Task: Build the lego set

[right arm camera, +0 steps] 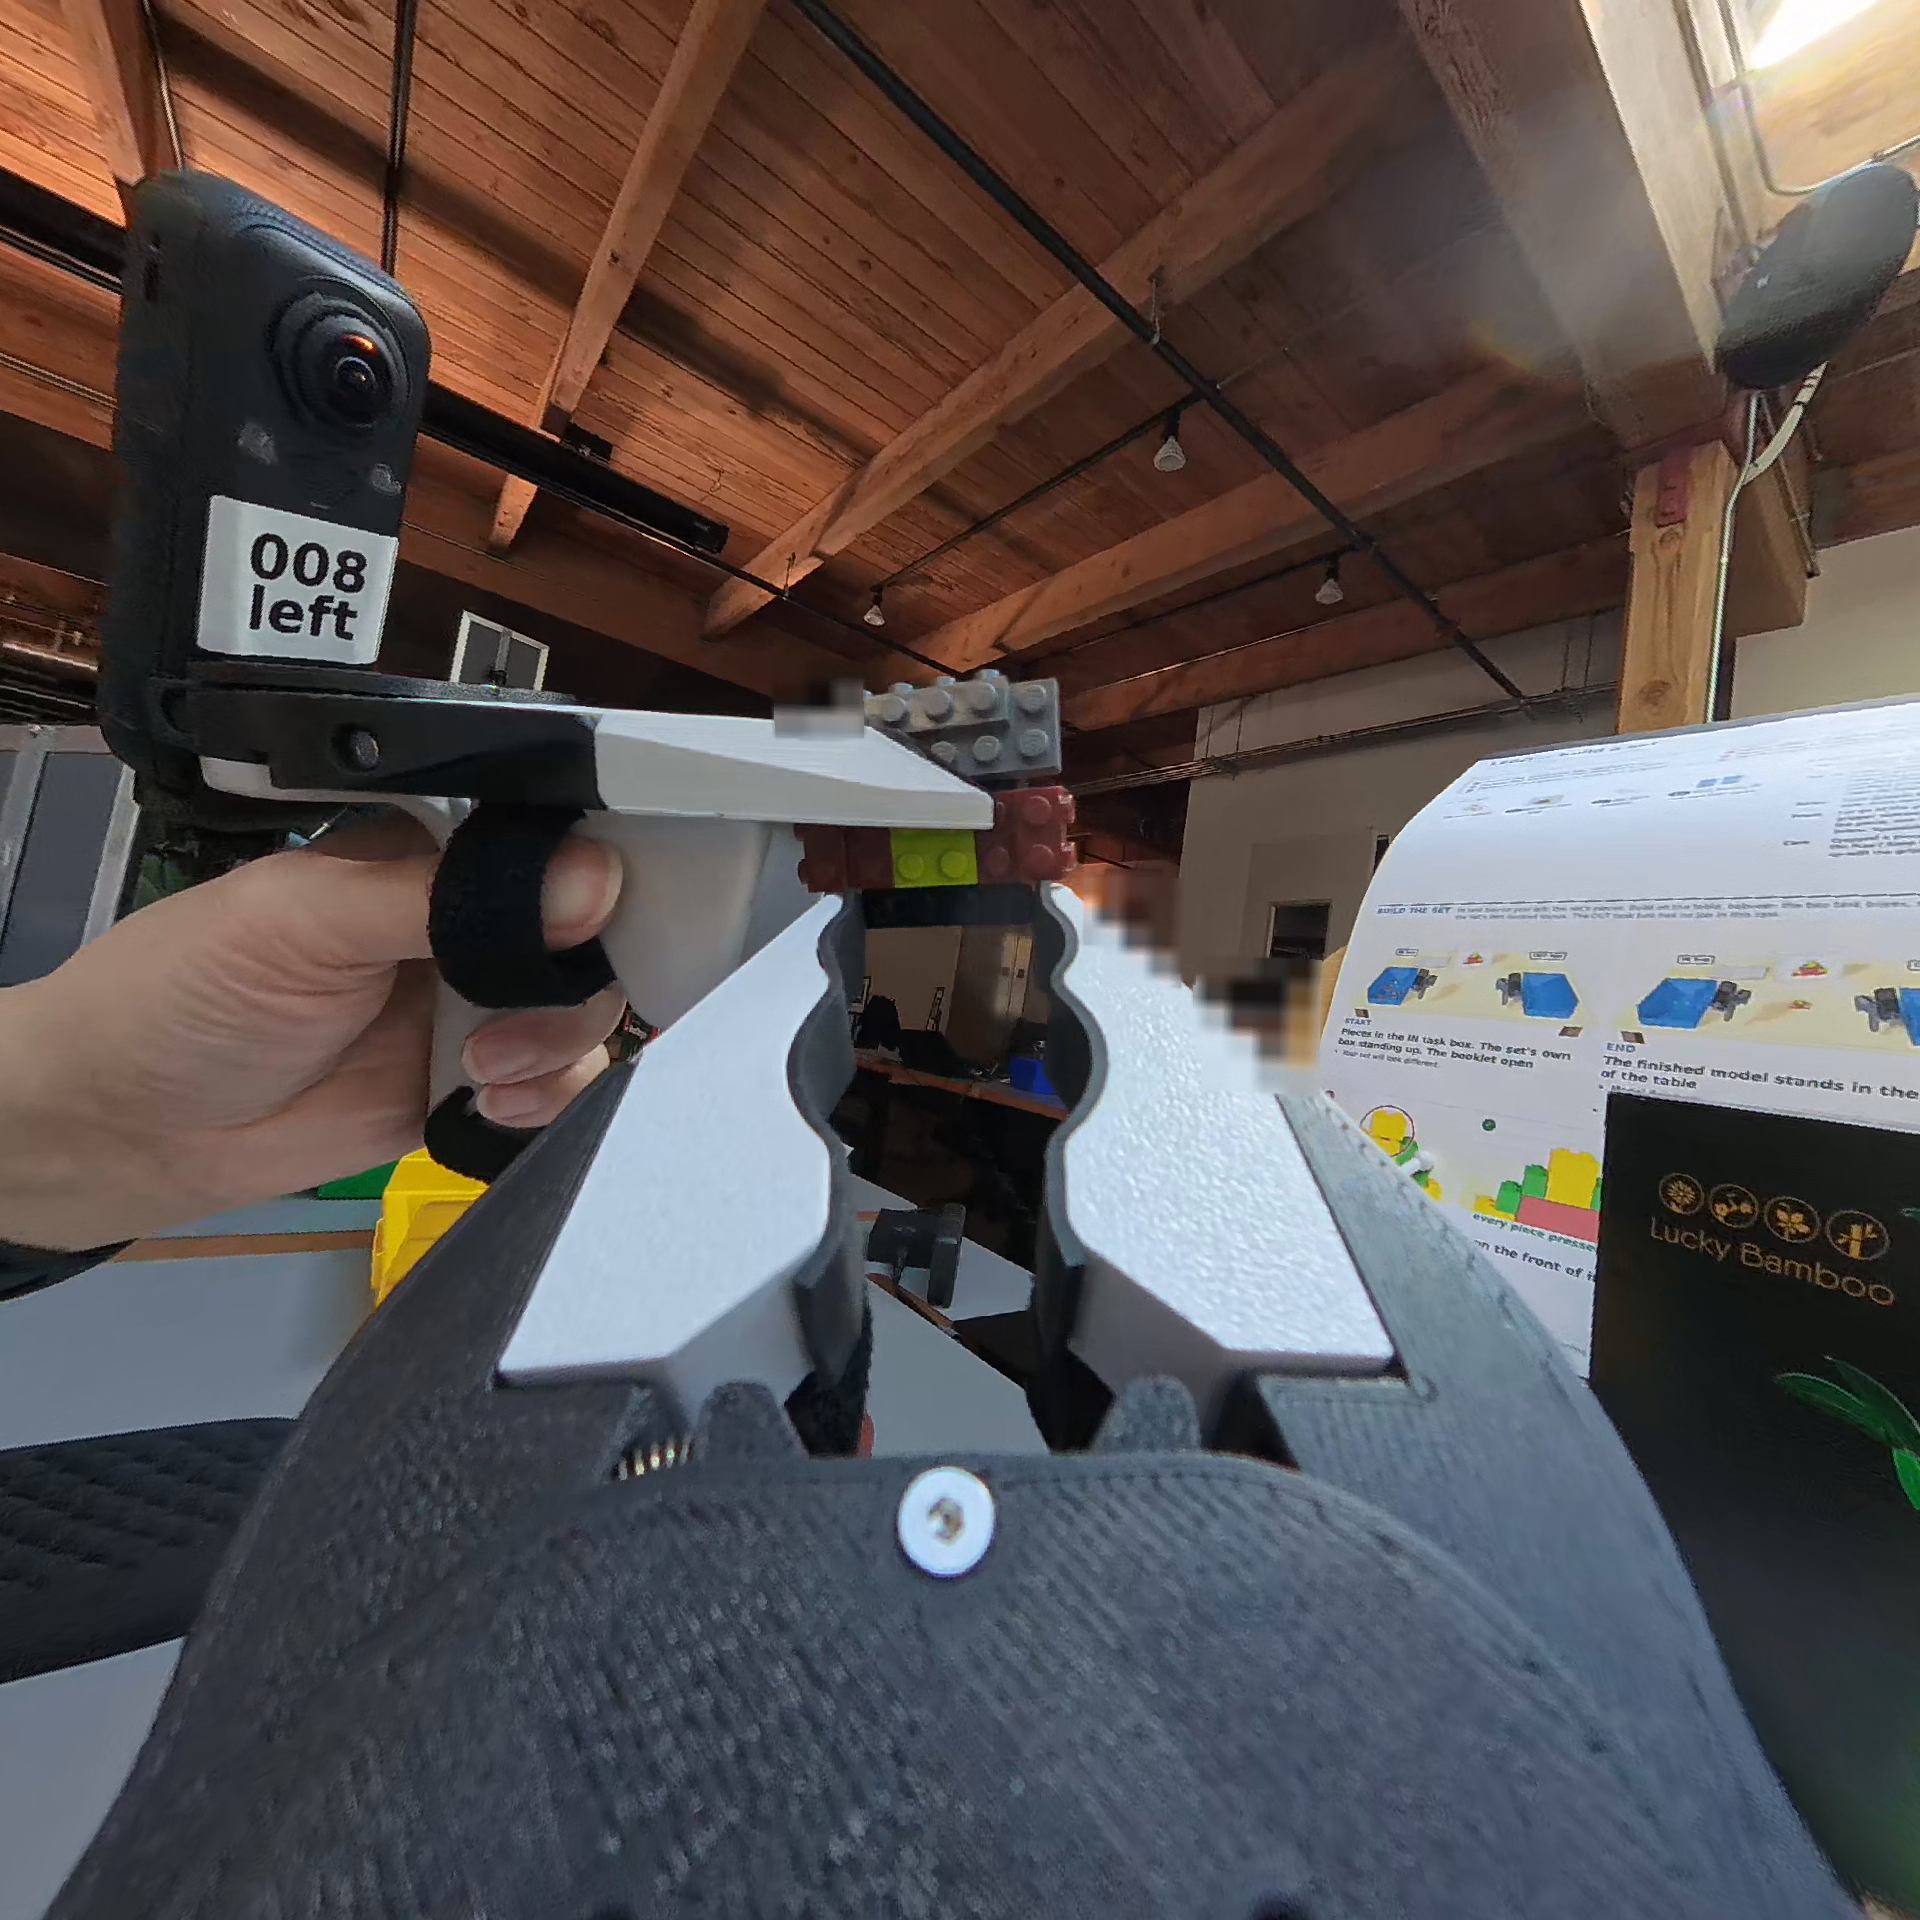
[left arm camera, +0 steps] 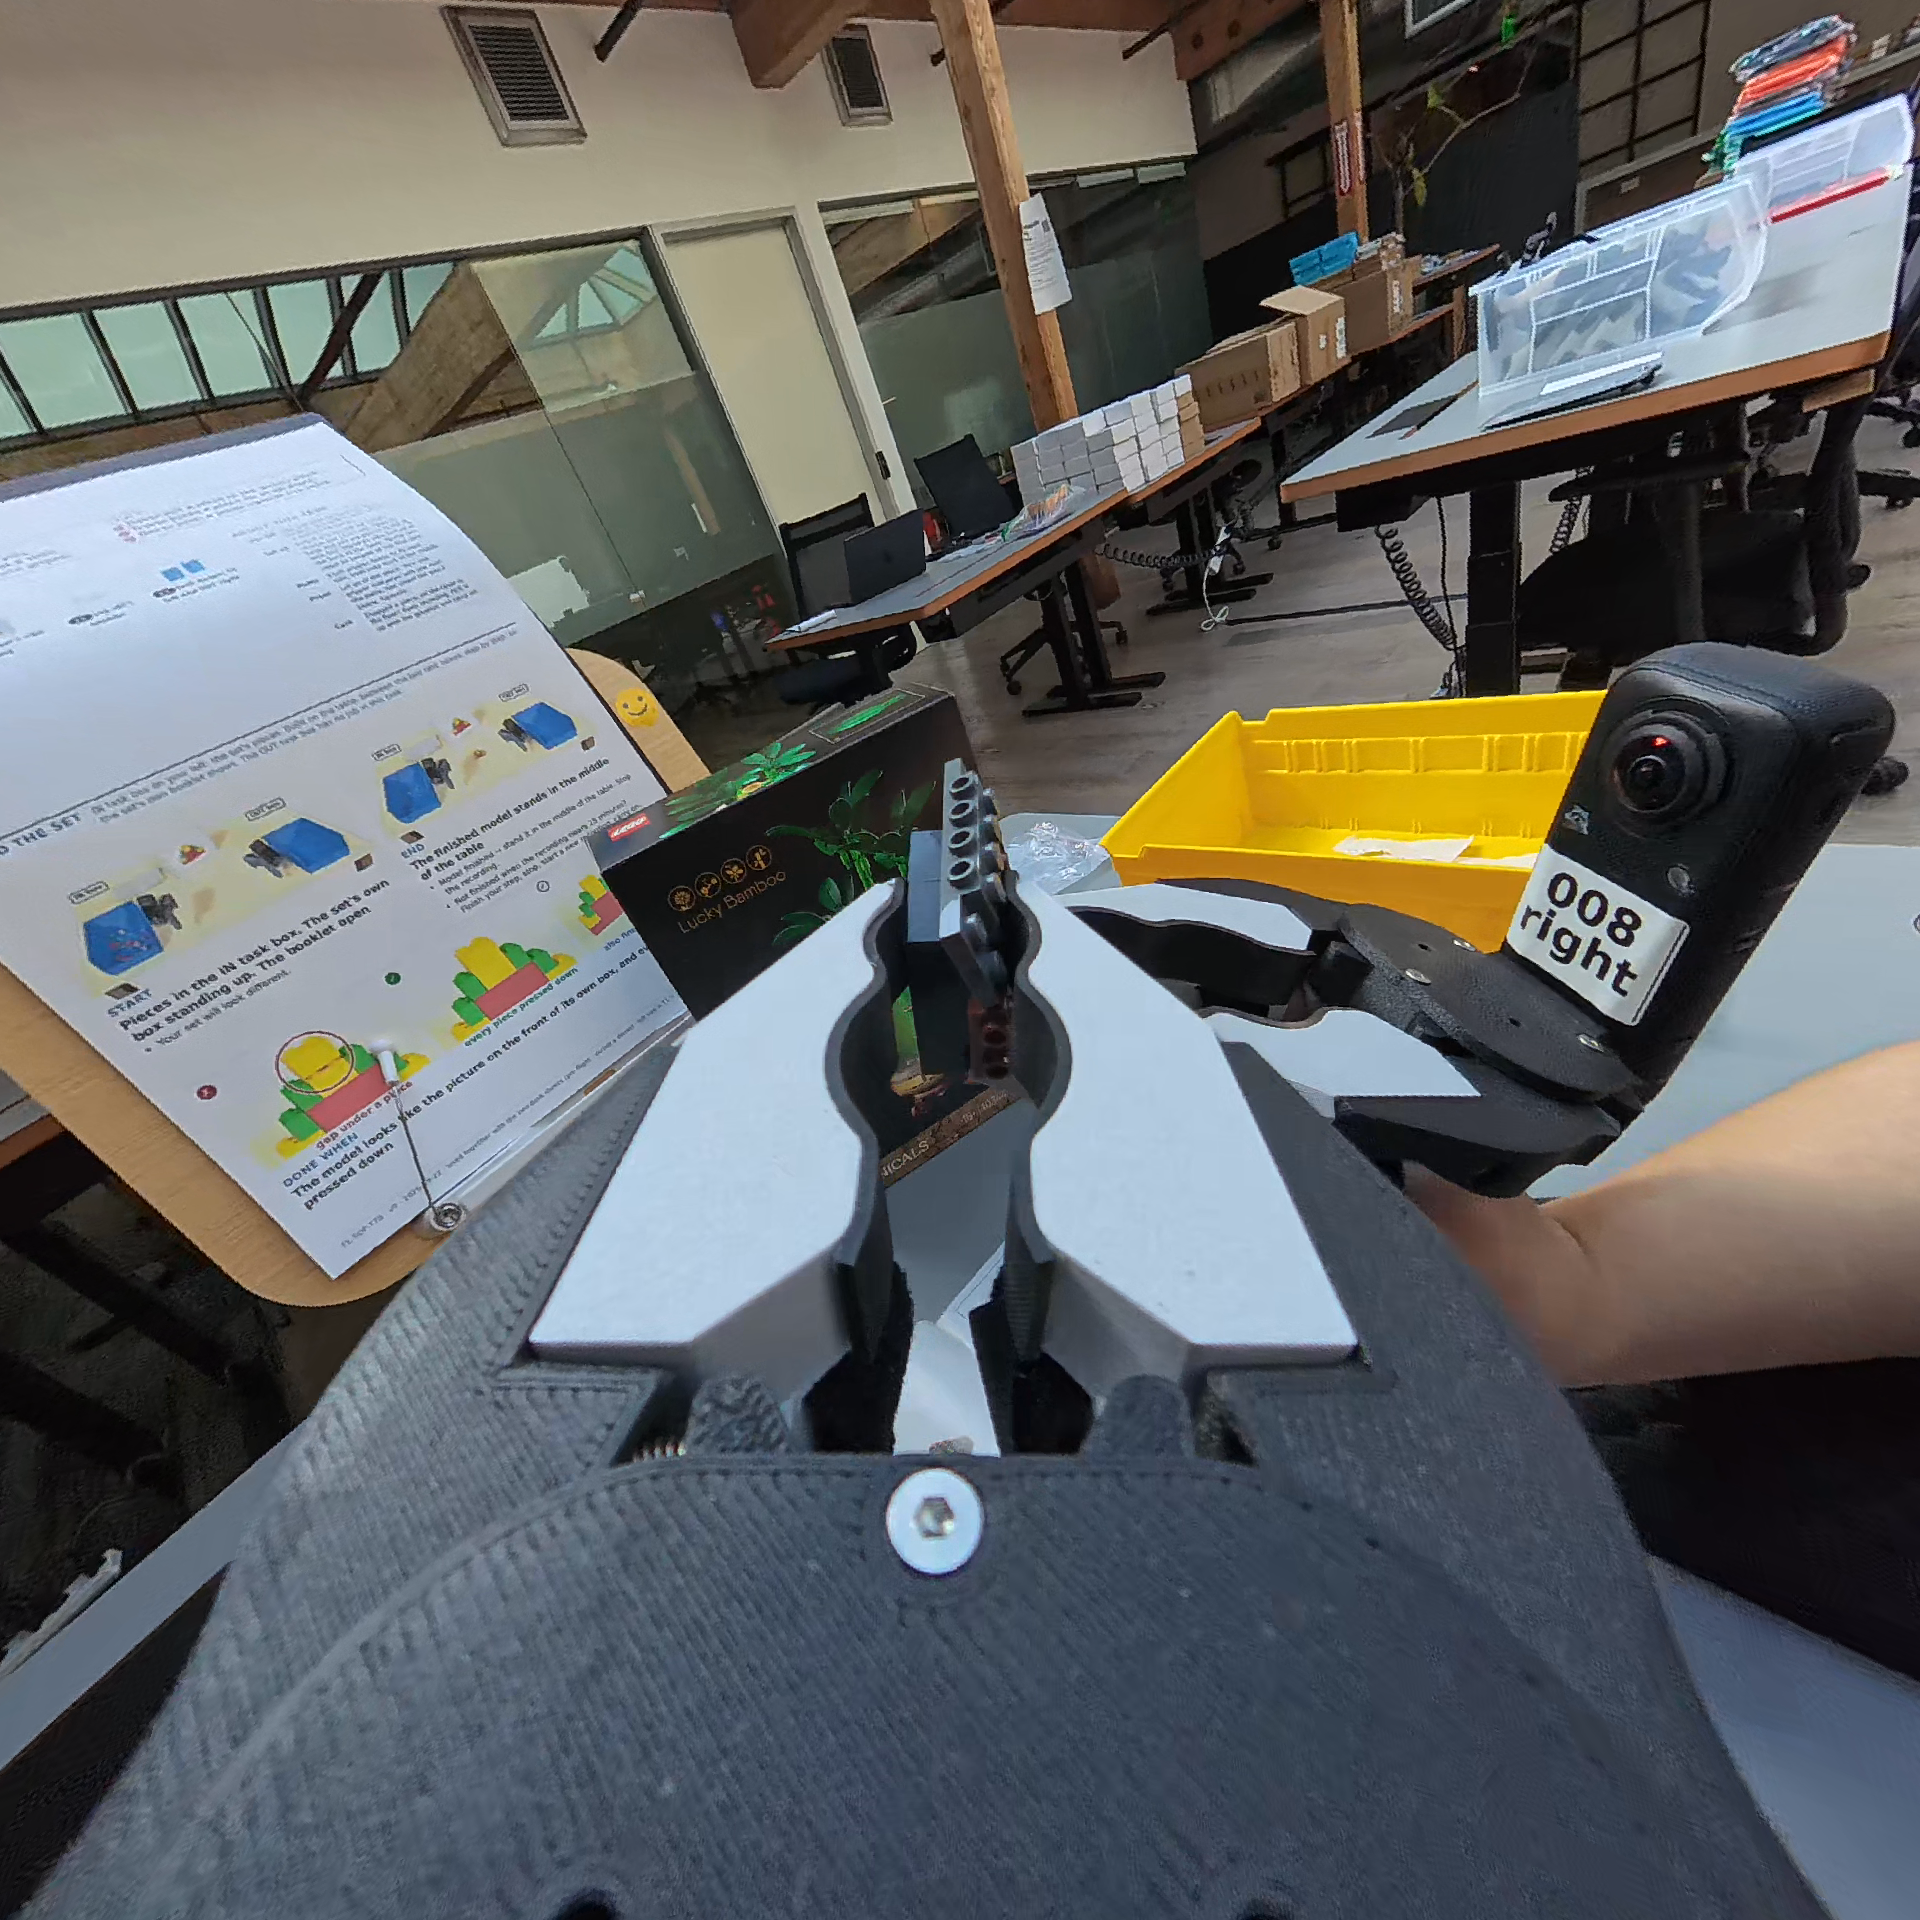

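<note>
A small model (right arm camera: 951,805) of grey, brown and lime bricks is held in the air, pinched by the left claw (left arm camera: 961,914) and the right claw (right arm camera: 951,914). Only a few bricks are joined; most building seems left.

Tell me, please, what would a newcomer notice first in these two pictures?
First, the small brick assembly of grey, brown and lime pieces, held in the air by the left tool. Then the yellow bin on the table at the right, and the black set box standing behind.
</note>
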Demonstrator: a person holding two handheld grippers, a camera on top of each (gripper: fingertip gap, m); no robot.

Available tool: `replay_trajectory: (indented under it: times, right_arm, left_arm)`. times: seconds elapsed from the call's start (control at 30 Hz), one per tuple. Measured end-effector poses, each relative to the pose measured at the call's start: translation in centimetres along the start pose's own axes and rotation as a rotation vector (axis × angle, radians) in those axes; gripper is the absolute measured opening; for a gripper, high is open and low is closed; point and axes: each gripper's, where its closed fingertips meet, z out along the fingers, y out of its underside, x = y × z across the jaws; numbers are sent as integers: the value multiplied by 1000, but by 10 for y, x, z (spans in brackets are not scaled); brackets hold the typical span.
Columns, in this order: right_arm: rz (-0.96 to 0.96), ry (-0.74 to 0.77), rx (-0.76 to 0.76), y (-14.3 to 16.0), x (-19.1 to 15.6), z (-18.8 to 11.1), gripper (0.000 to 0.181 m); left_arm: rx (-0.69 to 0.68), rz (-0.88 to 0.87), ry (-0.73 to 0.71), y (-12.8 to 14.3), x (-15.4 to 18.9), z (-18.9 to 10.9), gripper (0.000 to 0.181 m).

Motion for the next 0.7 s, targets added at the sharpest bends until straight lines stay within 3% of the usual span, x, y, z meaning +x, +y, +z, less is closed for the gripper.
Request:
replay_trajectory:
  times: [0.17, 0.3, 0.43, 0.53, 0.7]
  right_arm:
    - [7, -58, 33, -8, -2, 0, 34]
    - [-99, -296, 33, -20, -28, 0, 34]
    - [-131, -560, -65, -33, -44, -8, 46]
    - [-111, -721, -139, -43, -58, -21, 41]
    - [-283, -804, -309, -25, -77, -31, 43]
  left_arm:
    - [51, 19, 5, -17, -1, -14, 14]
    - [58, 59, 77, -30, 8, -29, 14]
    - [27, 228, 145, -28, 22, -53, 14]
    - [6, 360, 156, -18, 33, -70, 14]
    - [-14, 629, 143, 2, 60, -86, 14]
